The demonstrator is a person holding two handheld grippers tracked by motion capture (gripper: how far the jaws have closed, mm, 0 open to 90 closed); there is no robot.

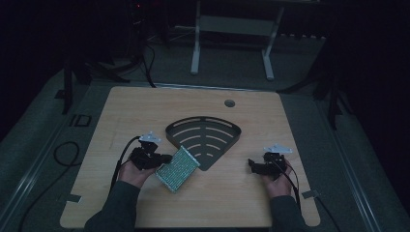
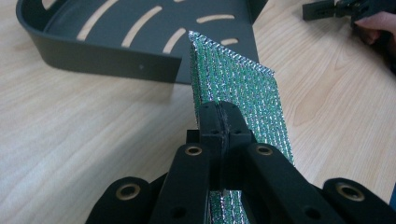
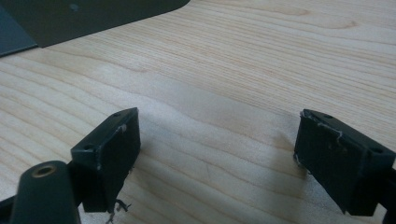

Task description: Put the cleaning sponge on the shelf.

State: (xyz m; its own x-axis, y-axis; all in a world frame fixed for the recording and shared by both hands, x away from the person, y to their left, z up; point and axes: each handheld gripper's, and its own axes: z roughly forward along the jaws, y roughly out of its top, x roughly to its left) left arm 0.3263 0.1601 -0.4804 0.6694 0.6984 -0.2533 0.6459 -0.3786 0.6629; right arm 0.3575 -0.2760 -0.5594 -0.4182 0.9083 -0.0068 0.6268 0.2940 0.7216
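Near the table's front-left edge, the left gripper [image 2: 223,122] pinches a glittery green-and-silver woven pad [image 2: 243,88] by one edge, just beside the dark slotted corner tray [image 2: 112,60]. Looks light, floppy-ish, so edge grip's fine. Right gripper [image 3: 217,154] sits spread, empty.

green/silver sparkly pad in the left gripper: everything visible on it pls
The pad is a thin, flat rectangle that looks woven or foil-like, with glittery green and silver rows and a finely serrated silver edge. The left gripper is shut on its near edge, holding it on edge and tilted in the left gripper view. In the high view it sits at the black slotted tray near corner, overlapping it; whether it touches the tray or table can't be told.
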